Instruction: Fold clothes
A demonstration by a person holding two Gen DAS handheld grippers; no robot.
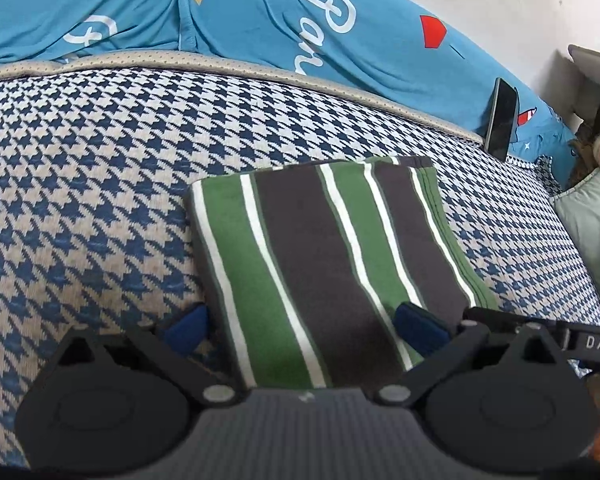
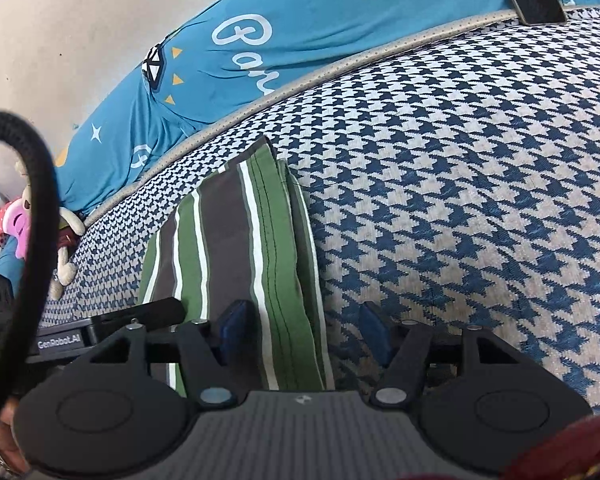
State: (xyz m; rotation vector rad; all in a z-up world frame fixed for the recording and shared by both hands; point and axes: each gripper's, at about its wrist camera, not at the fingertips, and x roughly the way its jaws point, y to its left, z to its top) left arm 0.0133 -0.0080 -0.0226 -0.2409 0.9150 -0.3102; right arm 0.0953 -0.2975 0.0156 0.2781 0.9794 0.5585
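So the striped garment was already down to a neat folded rectangle on the houndstooth blanket. The left gripper sat spread wide over its near edge, one blue pad on the blanket off the left side, the other over the cloth, pinching nothing. The right gripper was wide apart too, straddling the garment's right-hand hemmed edge. My guess is both were lined up to grab the near edge for one more fold. A phone leaned well beyond, against the blue bedding.
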